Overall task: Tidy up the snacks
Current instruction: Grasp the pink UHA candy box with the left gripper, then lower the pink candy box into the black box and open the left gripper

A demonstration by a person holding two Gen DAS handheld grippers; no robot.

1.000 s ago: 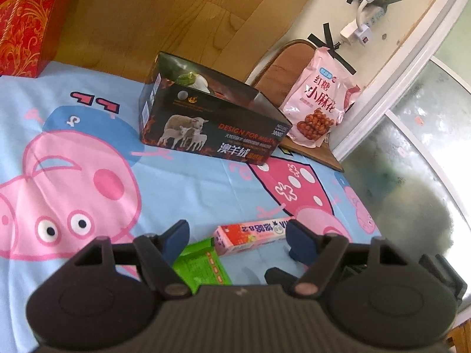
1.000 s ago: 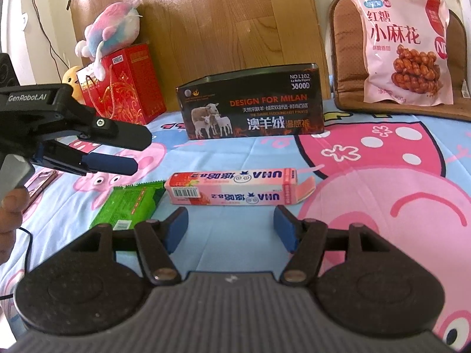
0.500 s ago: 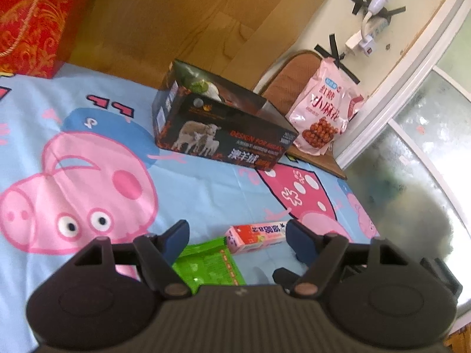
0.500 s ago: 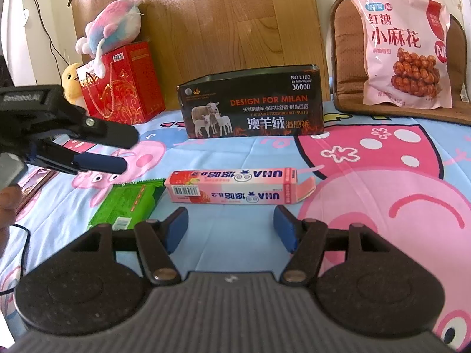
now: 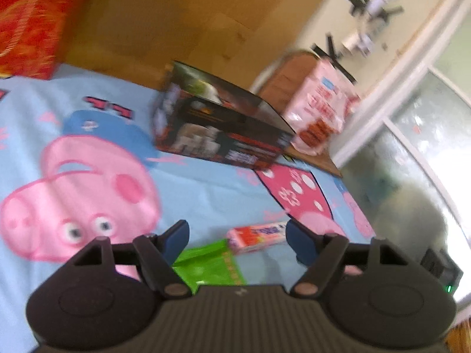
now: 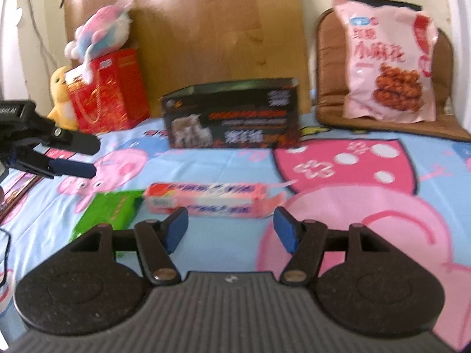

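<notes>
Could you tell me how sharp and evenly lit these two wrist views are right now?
Left wrist view: heavy motion blur smears the black box; the window at right is blown out. Right wrist view: milder blur, print on the pink candy box unreadable, glare on the wooden board; both show fisheye bending.

Both views motion-blurred. Print on black box (image 6: 232, 114) and pink candy box (image 6: 206, 200) unreadable. Green packet (image 6: 112, 209) near end hidden behind right tool (image 6: 231, 229). Red box (image 5: 26, 26) cut off at left edge.
</notes>
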